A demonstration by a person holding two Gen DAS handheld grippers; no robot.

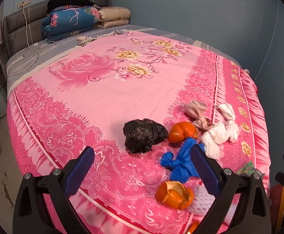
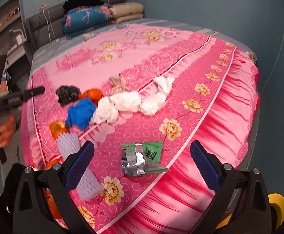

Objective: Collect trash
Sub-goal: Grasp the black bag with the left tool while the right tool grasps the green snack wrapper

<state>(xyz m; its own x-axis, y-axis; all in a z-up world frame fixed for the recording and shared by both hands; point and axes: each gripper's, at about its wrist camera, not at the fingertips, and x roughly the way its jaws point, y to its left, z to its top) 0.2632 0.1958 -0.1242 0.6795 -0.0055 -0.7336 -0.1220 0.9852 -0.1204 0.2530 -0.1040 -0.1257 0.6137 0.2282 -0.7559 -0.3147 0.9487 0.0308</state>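
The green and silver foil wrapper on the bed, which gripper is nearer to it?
Right. The right gripper, open, has the foil wrapper lying between its fingers. The left gripper is off to the wrapper's left, over the blue bag.

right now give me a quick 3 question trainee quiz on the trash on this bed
1. True or false: the right gripper is shut on the green foil wrapper.
2. What lies between the black crumpled bag and the white tissue wad? A) orange peel B) a bottle C) a shoe
3. Fill in: the left gripper is ____, holding nothing.

Key: 1 false, it is open with the wrapper lying on the pink bedspread; 2 A, orange peel; 3 open.
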